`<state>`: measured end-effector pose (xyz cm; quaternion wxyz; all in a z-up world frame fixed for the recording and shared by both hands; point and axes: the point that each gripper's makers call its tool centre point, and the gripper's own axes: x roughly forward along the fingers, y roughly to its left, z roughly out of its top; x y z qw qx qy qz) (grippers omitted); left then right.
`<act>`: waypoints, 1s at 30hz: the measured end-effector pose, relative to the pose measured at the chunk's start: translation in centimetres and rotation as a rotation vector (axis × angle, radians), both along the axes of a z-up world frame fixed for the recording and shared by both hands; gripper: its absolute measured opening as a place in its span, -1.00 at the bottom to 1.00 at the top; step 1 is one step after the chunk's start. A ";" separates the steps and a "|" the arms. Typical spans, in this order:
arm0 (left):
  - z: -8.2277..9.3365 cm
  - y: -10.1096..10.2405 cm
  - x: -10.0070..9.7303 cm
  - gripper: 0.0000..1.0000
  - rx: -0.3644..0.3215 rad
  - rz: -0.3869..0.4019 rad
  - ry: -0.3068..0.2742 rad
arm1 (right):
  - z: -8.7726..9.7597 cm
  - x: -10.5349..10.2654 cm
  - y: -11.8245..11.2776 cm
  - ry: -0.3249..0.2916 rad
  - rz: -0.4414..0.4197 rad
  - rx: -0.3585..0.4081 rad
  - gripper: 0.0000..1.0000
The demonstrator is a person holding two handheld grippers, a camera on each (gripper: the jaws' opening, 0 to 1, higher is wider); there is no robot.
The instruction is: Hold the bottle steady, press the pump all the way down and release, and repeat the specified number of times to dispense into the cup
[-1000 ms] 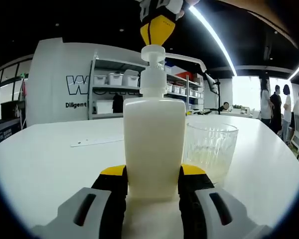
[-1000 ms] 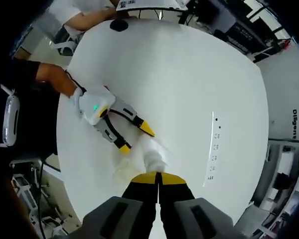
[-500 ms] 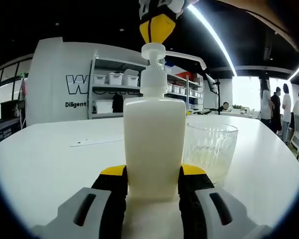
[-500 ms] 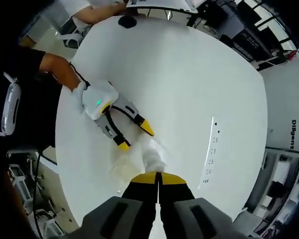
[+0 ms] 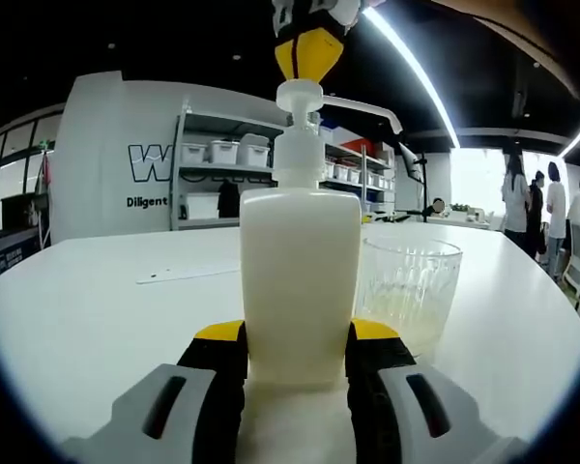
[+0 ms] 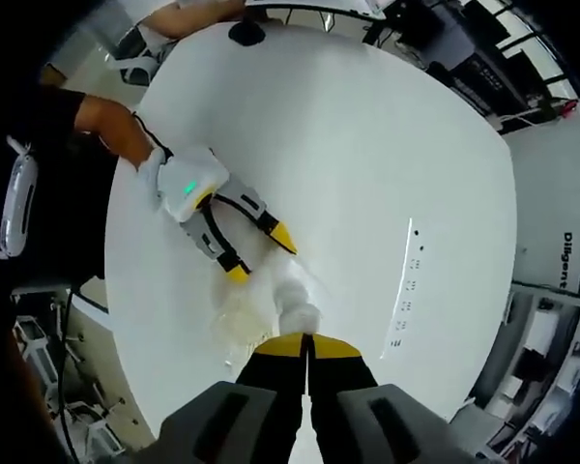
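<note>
A cream-white pump bottle (image 5: pixel 300 275) stands upright on the white table (image 5: pixel 87 309), and my left gripper (image 5: pixel 298 333) is shut on its base from both sides. Right of the bottle stands a clear glass cup (image 5: pixel 406 290) with a little pale liquid at the bottom, under the pump spout (image 5: pixel 367 108). My right gripper (image 5: pixel 307 53) comes down from above with its yellow tips on top of the pump head (image 5: pixel 300 94). Seen from above, the right gripper (image 6: pixel 307 343) is shut over the pump head (image 6: pixel 298 314), with the left gripper (image 6: pixel 261 256) and the cup (image 6: pixel 234 324) beneath.
A white power strip (image 6: pixel 406 290) lies flat on the table beyond the bottle. Shelves with white bins (image 5: pixel 222 153) stand at the back wall. People (image 5: pixel 541 208) stand far off on the right. A small dark object (image 6: pixel 246 32) sits near the table's far edge.
The pump head has risen a little, and the right gripper's yellow tip has lifted with it. The bottle, the cup and the left gripper have stayed put.
</note>
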<state>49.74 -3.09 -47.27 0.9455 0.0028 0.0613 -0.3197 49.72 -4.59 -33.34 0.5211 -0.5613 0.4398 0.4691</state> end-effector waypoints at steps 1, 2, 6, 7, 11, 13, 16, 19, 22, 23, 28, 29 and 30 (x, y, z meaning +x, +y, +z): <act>0.0 0.0 0.0 -0.23 0.000 0.000 0.000 | -0.1 0.0 0.2 0.004 -0.004 0.017 -1.00; 0.0 0.0 0.0 -0.23 0.000 0.000 0.000 | -0.1 0.2 -0.1 -0.002 -0.010 0.007 -1.00; 0.0 0.0 0.1 -0.23 0.001 0.000 0.000 | 0.0 0.2 0.0 0.007 0.004 0.014 -1.00; 0.0 0.0 0.1 -0.23 0.001 0.000 0.000 | -0.1 0.1 0.0 0.008 0.004 0.013 -1.00; 0.0 0.1 0.1 -0.23 0.001 0.000 0.000 | -0.1 0.1 0.0 0.011 0.023 0.002 -1.00; 0.0 0.1 0.1 -0.23 0.001 0.000 0.000 | -0.1 0.1 0.1 0.014 0.028 0.001 -1.00; 0.0 0.1 0.0 -0.23 0.001 0.001 -0.001 | -0.2 0.3 -0.2 0.023 -0.008 -0.006 -1.00; 0.0 0.1 0.0 -0.23 0.001 0.000 -0.001 | -0.2 0.4 0.0 0.039 -0.023 -0.002 -1.00; 0.0 0.1 0.0 -0.23 0.001 0.000 -0.001 | -0.2 0.3 0.1 0.044 -0.025 -0.006 -1.00; 0.0 0.1 0.0 -0.23 0.001 0.000 -0.001 | -0.2 0.4 0.2 0.045 -0.029 -0.009 -1.00; 0.0 0.1 -0.1 -0.23 0.001 0.001 -0.001 | -0.2 0.3 0.2 0.043 -0.014 -0.020 -1.00; 0.0 0.1 -0.1 -0.23 0.001 0.001 -0.001 | -0.2 0.3 0.2 0.044 -0.015 -0.015 -1.00; 0.0 0.1 -0.1 -0.23 0.001 0.001 -0.001 | -0.2 0.3 0.2 0.047 -0.018 -0.009 -1.00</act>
